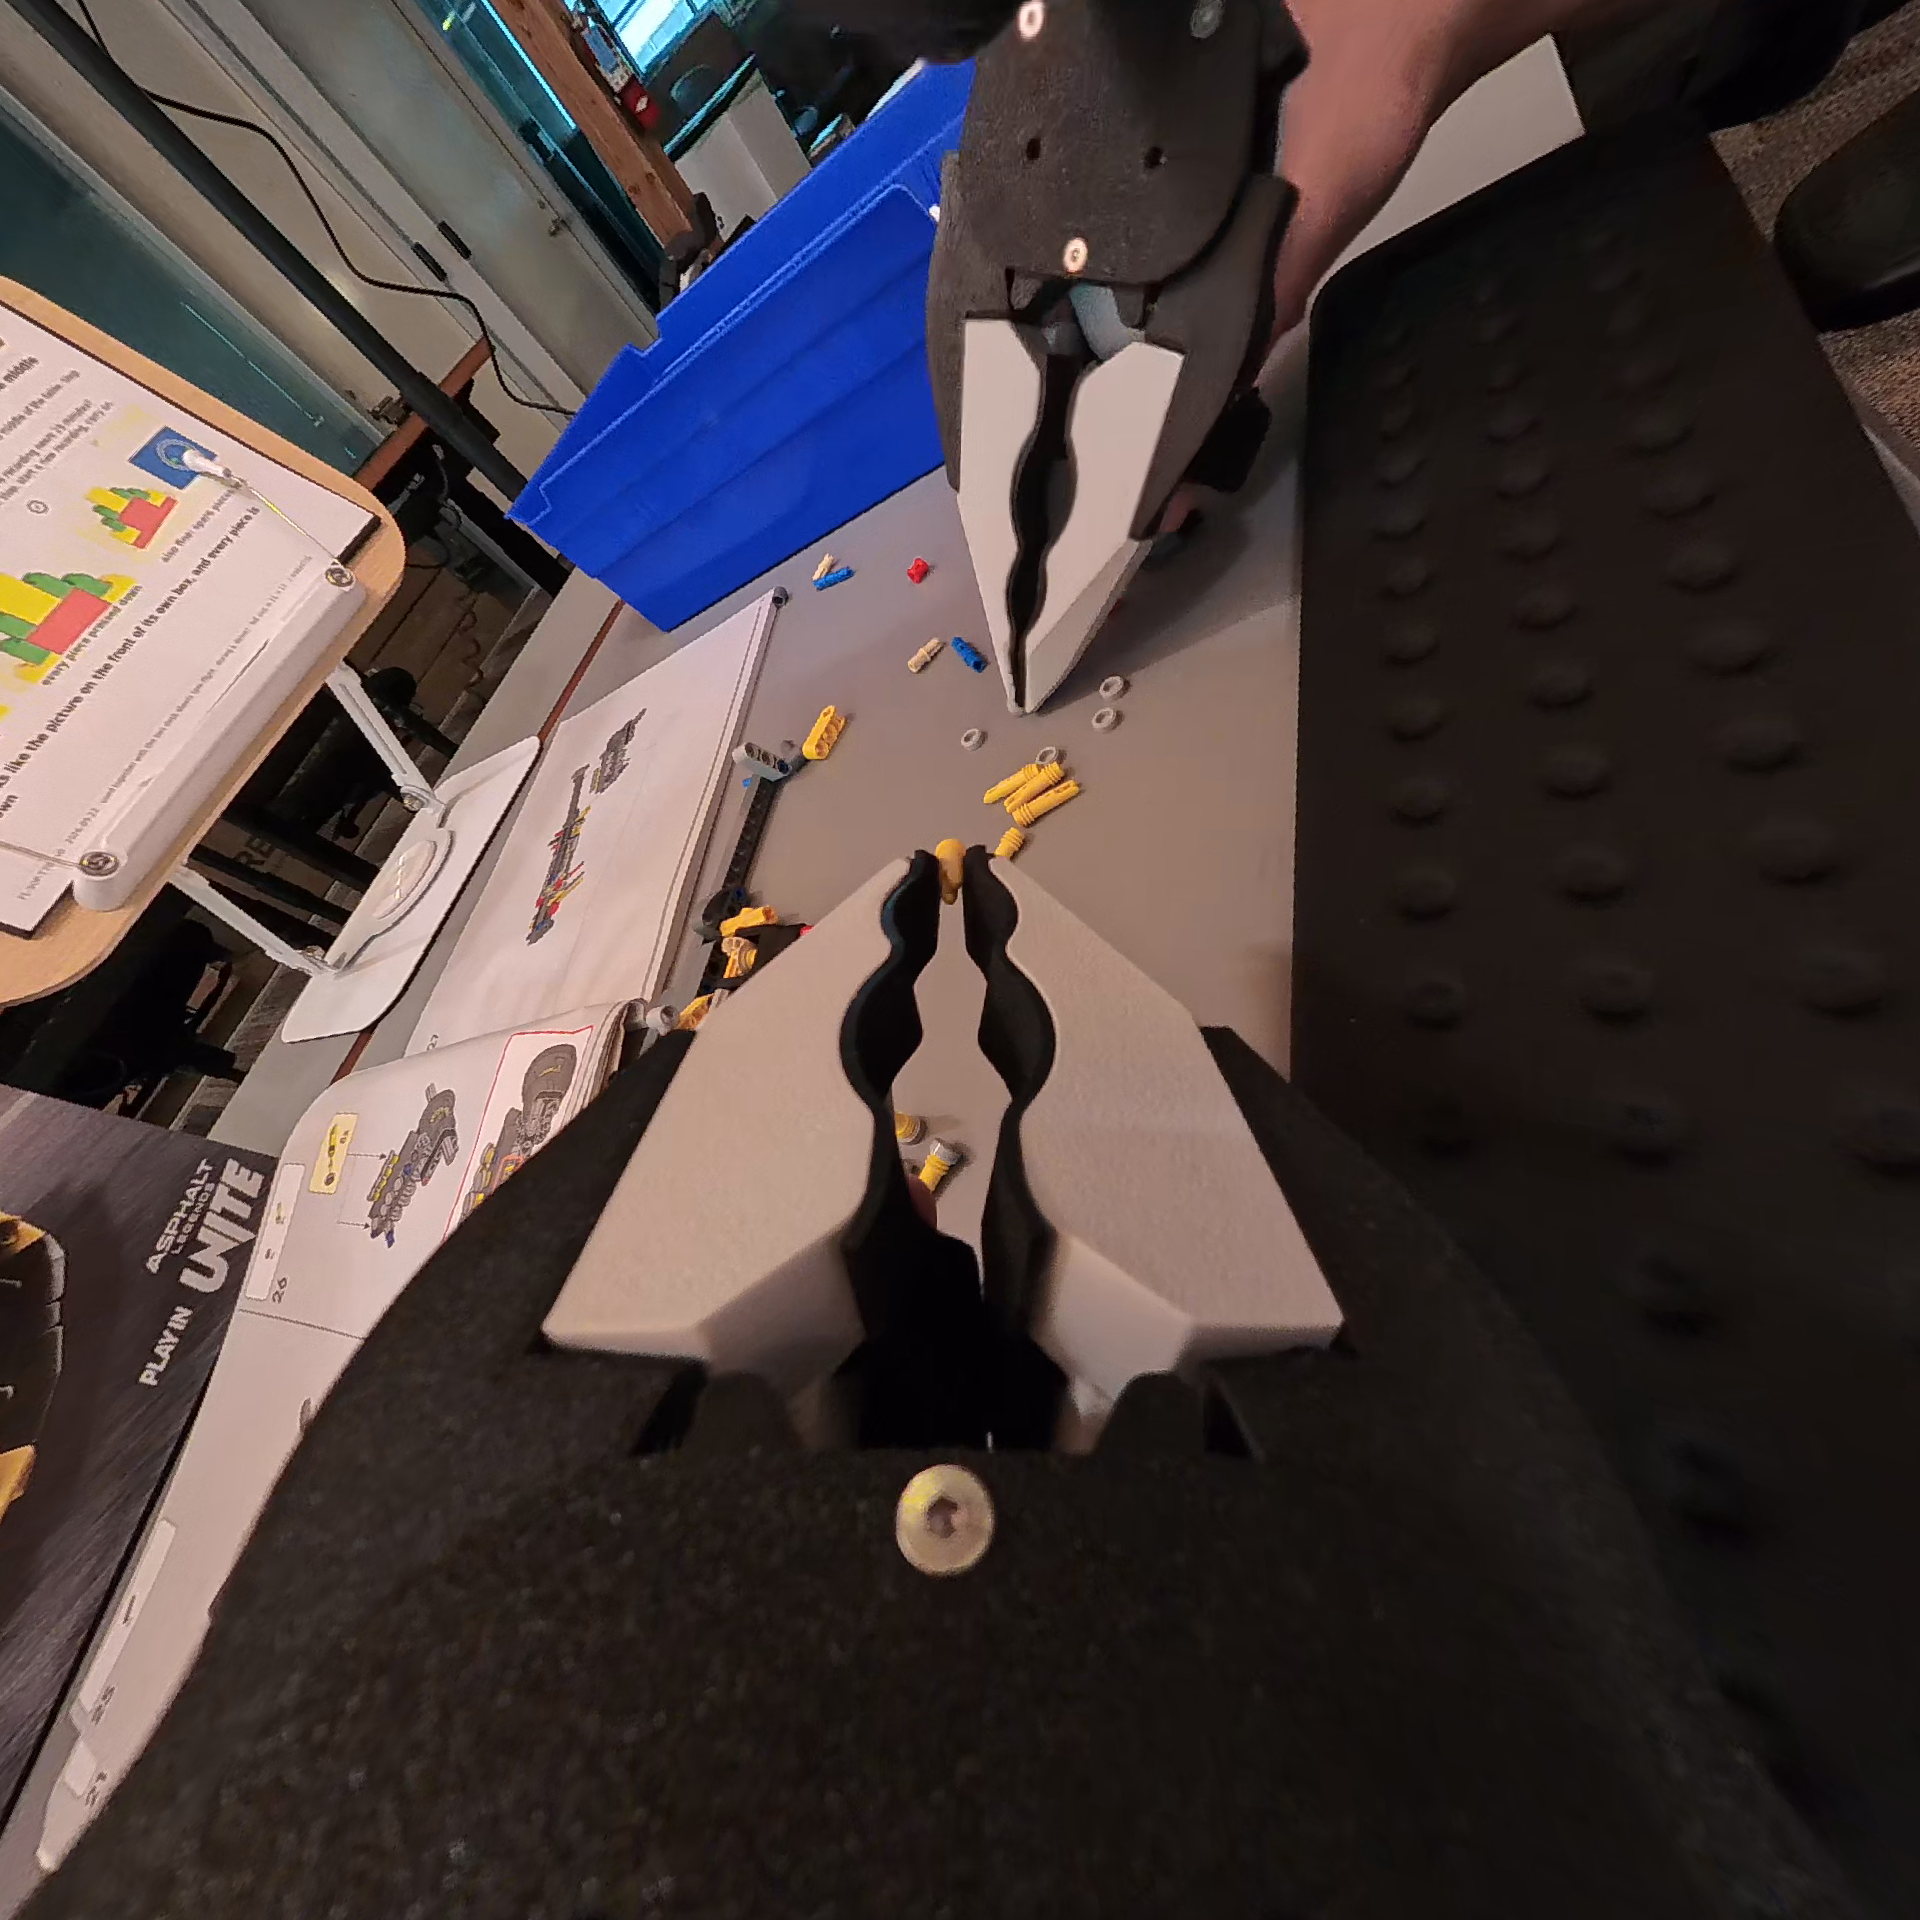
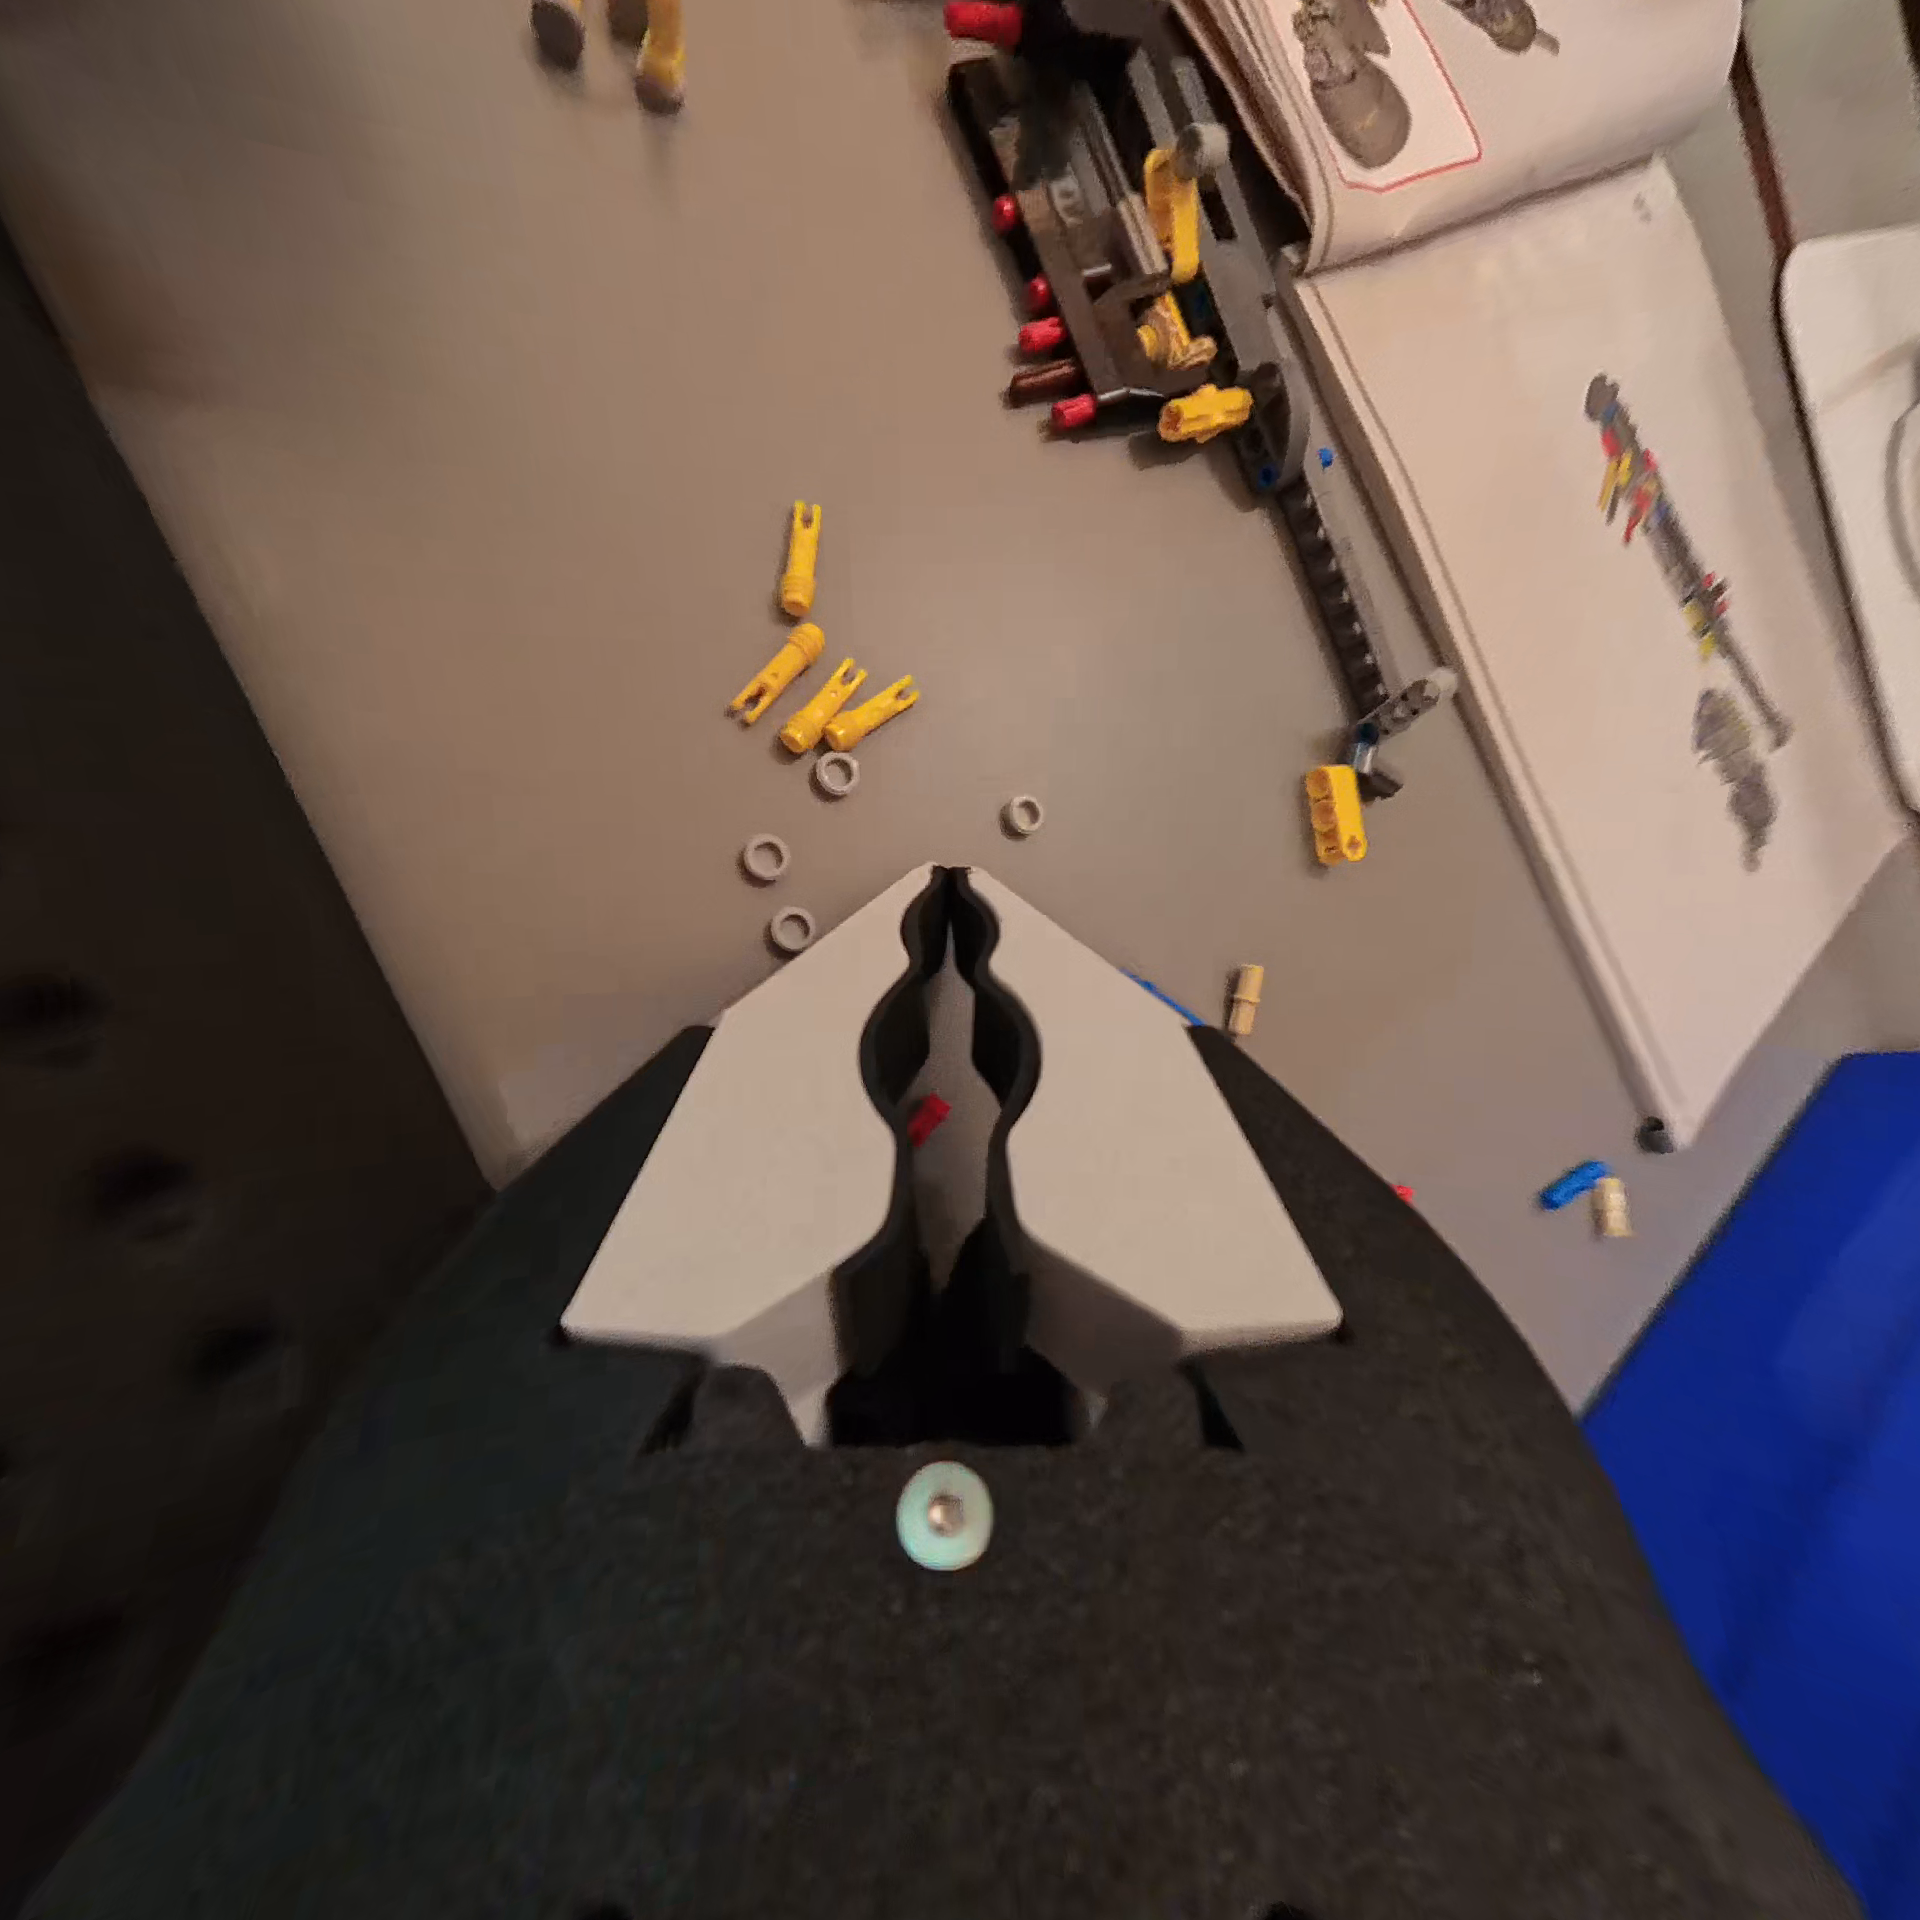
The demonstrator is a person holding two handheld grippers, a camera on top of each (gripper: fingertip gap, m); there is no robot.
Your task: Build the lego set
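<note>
My left gripper is shut on a small yellow pin at its tips, above the grey table. My right gripper is shut with nothing visible in it. In the left wrist view its tips touch the table among several grey rings. Loose yellow pins lie just beyond the rings and also show in the left wrist view. The part-built grey and black model with red pins lies beside the open instruction booklet.
A blue bin stands at the table's far side. A black studded mat covers the right. A yellow connector, blue and tan pins and a red piece lie loose. The set's box lies near left. My right fingertips sit around 15 cm from my left ones. The right tips stand about 4 cm off the red piece.
</note>
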